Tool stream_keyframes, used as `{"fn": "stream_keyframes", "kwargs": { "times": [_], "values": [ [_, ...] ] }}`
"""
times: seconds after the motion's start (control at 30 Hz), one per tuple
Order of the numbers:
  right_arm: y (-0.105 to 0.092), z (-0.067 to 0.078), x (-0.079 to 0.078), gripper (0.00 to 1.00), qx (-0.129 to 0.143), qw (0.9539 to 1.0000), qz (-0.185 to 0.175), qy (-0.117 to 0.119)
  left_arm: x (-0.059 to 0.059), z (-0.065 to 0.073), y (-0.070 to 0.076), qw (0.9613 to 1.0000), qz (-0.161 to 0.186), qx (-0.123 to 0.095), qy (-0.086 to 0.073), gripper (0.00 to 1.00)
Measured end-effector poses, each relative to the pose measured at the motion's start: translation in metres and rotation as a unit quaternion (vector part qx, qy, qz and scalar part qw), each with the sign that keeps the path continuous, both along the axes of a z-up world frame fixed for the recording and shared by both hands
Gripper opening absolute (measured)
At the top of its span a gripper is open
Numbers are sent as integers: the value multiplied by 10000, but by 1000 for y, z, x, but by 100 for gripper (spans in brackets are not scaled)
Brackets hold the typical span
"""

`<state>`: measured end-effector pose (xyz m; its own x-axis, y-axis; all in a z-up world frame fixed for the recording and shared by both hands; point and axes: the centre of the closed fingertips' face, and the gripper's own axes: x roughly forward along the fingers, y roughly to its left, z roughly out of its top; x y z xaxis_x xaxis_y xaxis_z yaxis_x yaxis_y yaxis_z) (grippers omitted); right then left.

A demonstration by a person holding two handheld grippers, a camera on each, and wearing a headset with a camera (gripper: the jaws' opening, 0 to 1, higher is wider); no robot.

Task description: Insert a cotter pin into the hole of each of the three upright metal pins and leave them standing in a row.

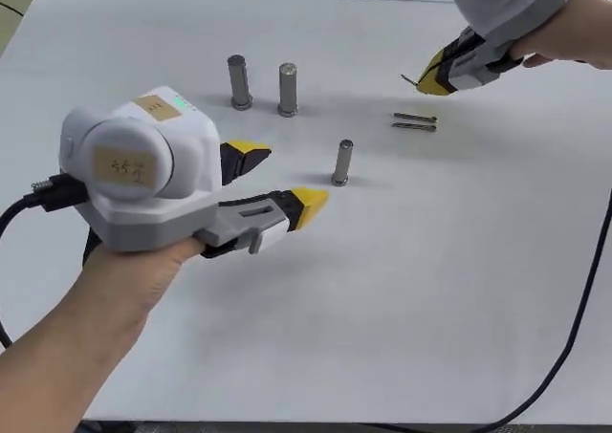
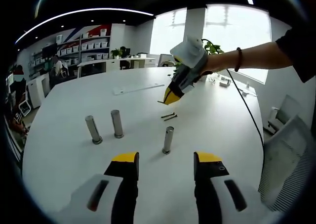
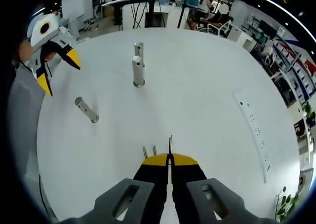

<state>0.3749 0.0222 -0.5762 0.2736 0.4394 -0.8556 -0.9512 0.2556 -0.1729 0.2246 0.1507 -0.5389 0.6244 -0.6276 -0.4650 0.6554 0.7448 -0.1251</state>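
Over the counter the left tool hovers with jaws wide and empty, one metal pin standing just ahead of its tips and two other metal pins beyond, so a careless sweep could topple them. The right tool, clamped on a thin cotter pin with two spares lying just beneath its tips, might let it twist or slip against a hole. The holes themselves are too small to make out.

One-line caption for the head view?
Right claw holds a cotter pin above two spares; left claw open near three upright metal pins.
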Motion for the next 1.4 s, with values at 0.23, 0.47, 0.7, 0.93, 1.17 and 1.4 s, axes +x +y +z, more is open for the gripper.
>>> {"fn": "stream_keyframes", "kwargs": {
  "times": [0.23, 0.47, 0.7, 0.93, 1.17, 1.4],
  "values": [
    [5, 12, -19, 0, 82, 9996, 158, -234, 2, 11, -4, 10000, -40, -73, -37, 40],
    [14, 27, -49, 0, 280, 9982, 283, -447, 7, 24, -5, 9999, -125, -11, -110, 37],
    [28, 37, -76, 0, 487, 9959, 486, -591, 11, 31, -10, 9996, -253, 18, -114, 33],
    [41, 44, -101, 0, 618, 9911, 836, -834, 9, 32, -18, 9993, -358, -87, 44, 29],
    [53, 52, -128, 0, 738, 9860, 1130, -979, 5, 34, -28, 9977, -380, -424, 366, 24],
    [61, 55, -153, 0, 672, 9794, 1509, -1161, -2, 34, -34, 9943, -374, -728, 688, 17]
  ]
}}
